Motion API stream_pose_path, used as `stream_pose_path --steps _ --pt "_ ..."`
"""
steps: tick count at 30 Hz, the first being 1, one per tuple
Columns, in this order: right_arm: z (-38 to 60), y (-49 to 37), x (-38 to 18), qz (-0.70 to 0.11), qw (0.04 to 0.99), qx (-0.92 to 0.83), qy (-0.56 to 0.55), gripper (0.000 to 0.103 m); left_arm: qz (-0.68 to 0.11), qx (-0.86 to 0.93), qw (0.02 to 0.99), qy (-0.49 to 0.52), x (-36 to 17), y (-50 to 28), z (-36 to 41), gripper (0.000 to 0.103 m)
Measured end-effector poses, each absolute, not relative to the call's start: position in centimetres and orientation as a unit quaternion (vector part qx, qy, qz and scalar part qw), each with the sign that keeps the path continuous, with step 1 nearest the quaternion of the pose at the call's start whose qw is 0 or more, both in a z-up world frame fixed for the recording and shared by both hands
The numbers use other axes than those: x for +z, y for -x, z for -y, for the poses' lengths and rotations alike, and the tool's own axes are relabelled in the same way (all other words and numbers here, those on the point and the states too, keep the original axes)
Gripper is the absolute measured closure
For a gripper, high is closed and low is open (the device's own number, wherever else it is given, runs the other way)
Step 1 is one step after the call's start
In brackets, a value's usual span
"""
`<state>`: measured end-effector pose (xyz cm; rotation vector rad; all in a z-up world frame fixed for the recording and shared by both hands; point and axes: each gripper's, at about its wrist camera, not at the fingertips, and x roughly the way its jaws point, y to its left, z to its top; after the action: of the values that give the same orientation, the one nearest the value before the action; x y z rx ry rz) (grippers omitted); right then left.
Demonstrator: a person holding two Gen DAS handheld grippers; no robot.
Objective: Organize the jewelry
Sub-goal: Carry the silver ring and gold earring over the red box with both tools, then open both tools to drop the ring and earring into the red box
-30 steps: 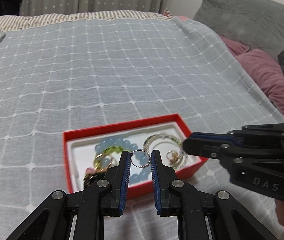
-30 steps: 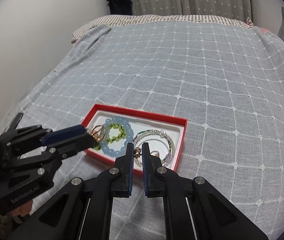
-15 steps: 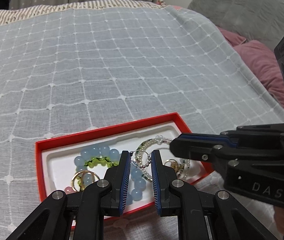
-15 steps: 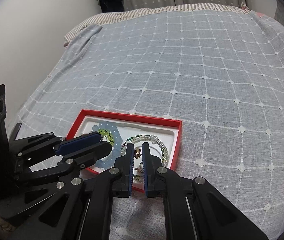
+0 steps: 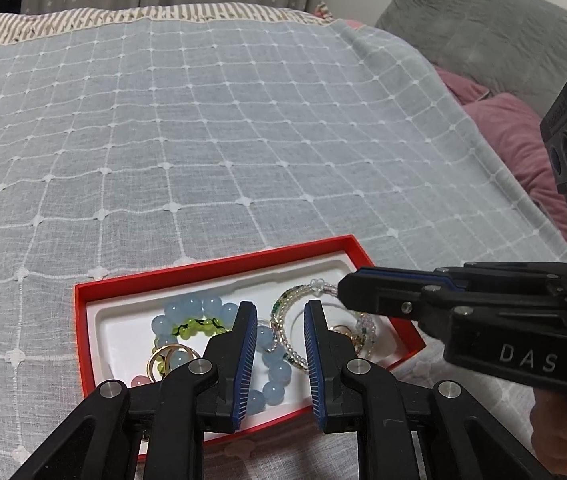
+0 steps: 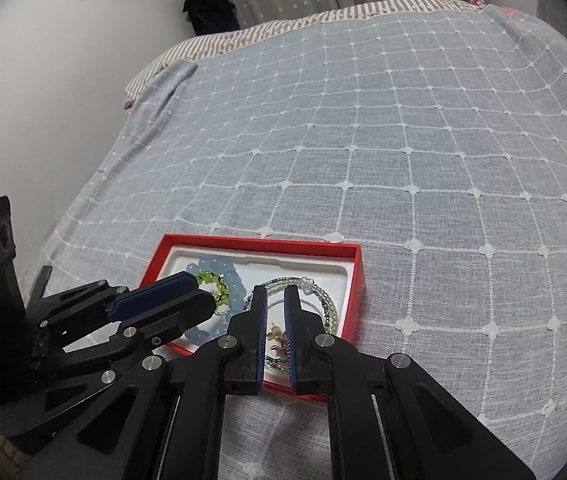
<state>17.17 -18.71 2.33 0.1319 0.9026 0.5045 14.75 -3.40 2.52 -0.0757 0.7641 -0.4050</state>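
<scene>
Left wrist view: the left claw (image 5: 277,322) hangs over the red box (image 5: 219,268), which lies on the bed (image 5: 243,120). Compared with a second ago, the box sits lower and closer in this view and the claw now frames the box interior rather than its near edge. The jaws are opening slightly, with a clear gap; the pads press on nothing. Behind that gap lie the blue bead bracelet (image 5: 271,364) and the small-bead strand (image 5: 287,320), both resting on the white liner. The thin beaded ring seen between the pads a second ago is no longer raised there; it appears to lie in the box. The right claw (image 5: 343,290) enters from the right, its tips over the far right of the box, jaws nearly together and empty.

Right wrist view: the right claw (image 6: 274,294) stands over the near right part of the red box (image 6: 357,268), jaws narrow, pinching nothing; gold pieces (image 6: 275,340) lie below the gap. The left claw (image 6: 199,292) covers the green bead bracelet (image 6: 213,282).

Assessment: all visible jewelry is in the box; the deposit step appears complete.
</scene>
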Motion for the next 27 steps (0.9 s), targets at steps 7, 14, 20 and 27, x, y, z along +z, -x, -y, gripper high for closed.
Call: stream_pose_path --steps 7,14,20,27 --pt "18.7 -16.9 2.6 -0.431 0.868 0.238 -0.059 0.094 -0.367 -0.195 0.908 0.049 2.8 -14.7 2.8 0.079" --pt "18.6 -15.8 3.1 -0.43 0.868 0.241 -0.058 0.092 -0.364 -0.17 0.914 0.055 3.3 -14.0 2.0 0.077" --pt "17.7 -13.3 3.5 -0.423 0.876 0.231 -0.021 0.082 -0.355 -0.112 0.927 0.036 3.6 -12.5 1.2 0.068" --pt "16.9 -10.1 3.6 -0.413 0.884 0.217 0.031 0.079 -0.376 -0.057 0.925 0.029 3.4 -11.0 0.4 0.06"
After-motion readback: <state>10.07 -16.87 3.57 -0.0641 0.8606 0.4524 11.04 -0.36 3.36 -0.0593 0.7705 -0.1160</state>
